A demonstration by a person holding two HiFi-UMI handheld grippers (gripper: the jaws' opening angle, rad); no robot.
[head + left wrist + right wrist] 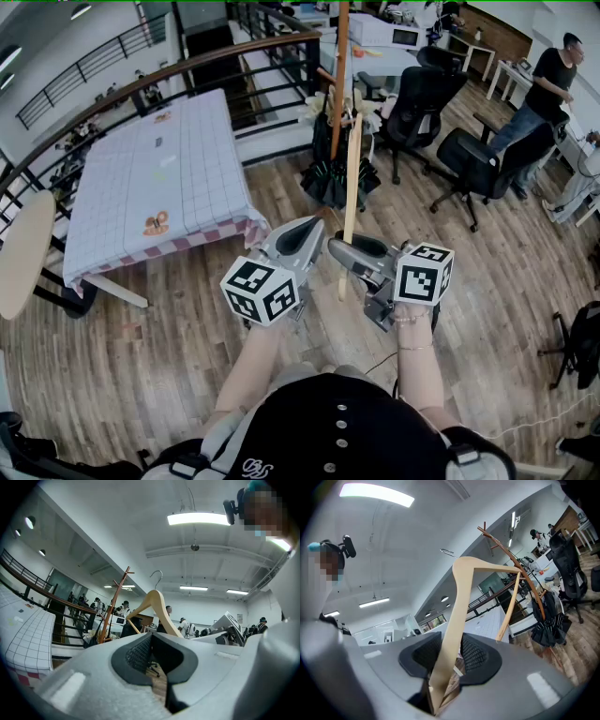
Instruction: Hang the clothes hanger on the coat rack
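Note:
A pale wooden clothes hanger (352,178) stands upright in front of me, seen edge-on in the head view. My right gripper (342,248) is shut on one of its arms, which runs between the pads in the right gripper view, hanger (461,602), gripper (450,656). Its metal hook (446,551) points up. The wooden coat rack (342,75) rises just beyond the hanger, with its curved pegs (520,569) close to the hanger's far end. My left gripper (305,234) stays beside the right one, slightly open and empty (152,653), looking at the hanger (157,606) and rack (115,604).
Dark folded umbrellas (333,173) lean at the rack's base. A table with a checked cloth (159,178) stands to the left, a railing (187,70) behind it. Black office chairs (422,94) (473,164) and a standing person (548,84) are to the right.

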